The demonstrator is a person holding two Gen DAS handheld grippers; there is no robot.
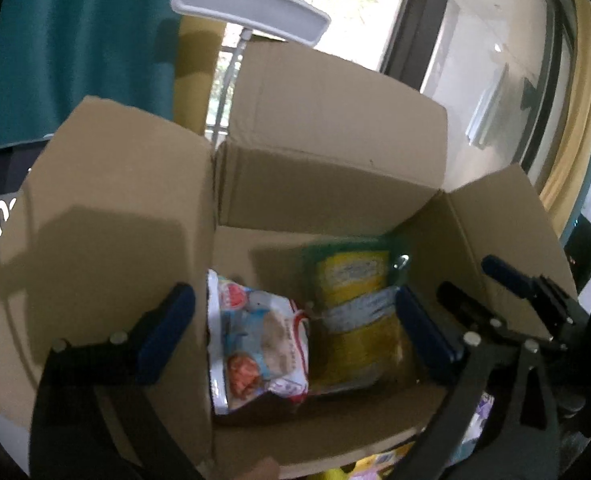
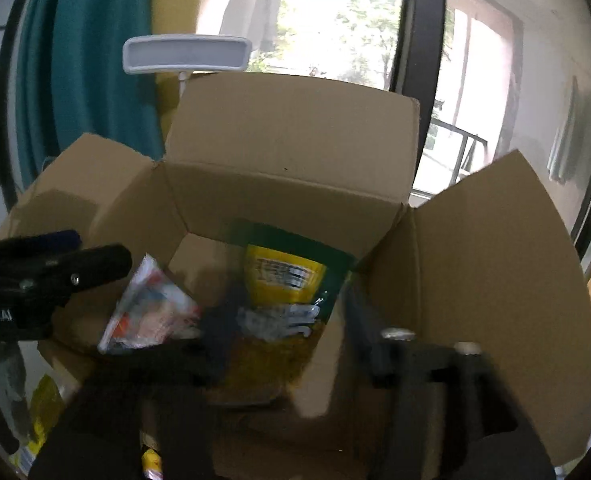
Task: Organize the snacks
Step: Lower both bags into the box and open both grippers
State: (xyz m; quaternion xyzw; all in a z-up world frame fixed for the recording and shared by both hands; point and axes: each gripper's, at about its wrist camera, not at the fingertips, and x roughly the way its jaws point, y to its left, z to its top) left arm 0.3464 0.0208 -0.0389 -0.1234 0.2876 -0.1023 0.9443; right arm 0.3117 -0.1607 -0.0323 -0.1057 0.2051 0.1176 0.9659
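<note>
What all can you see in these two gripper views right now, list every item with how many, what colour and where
cardboard box: one, brown, centre of both views, flaps open.
white snack bag: one, white with red and blue print, inside the box, left side.
yellow snack bag: one, yellow and green, inside the box, right of the white bag.
desk lamp: one, white, behind the box.
curtain: one, teal, back left.
window: one, dark frame, bright, behind the box.
loose packets: count unclear, yellow, in front of the box, low in the frame.
left gripper: one, black with blue pads, open, over the box.
right gripper: one, black, blurred, open, over the box.
</note>
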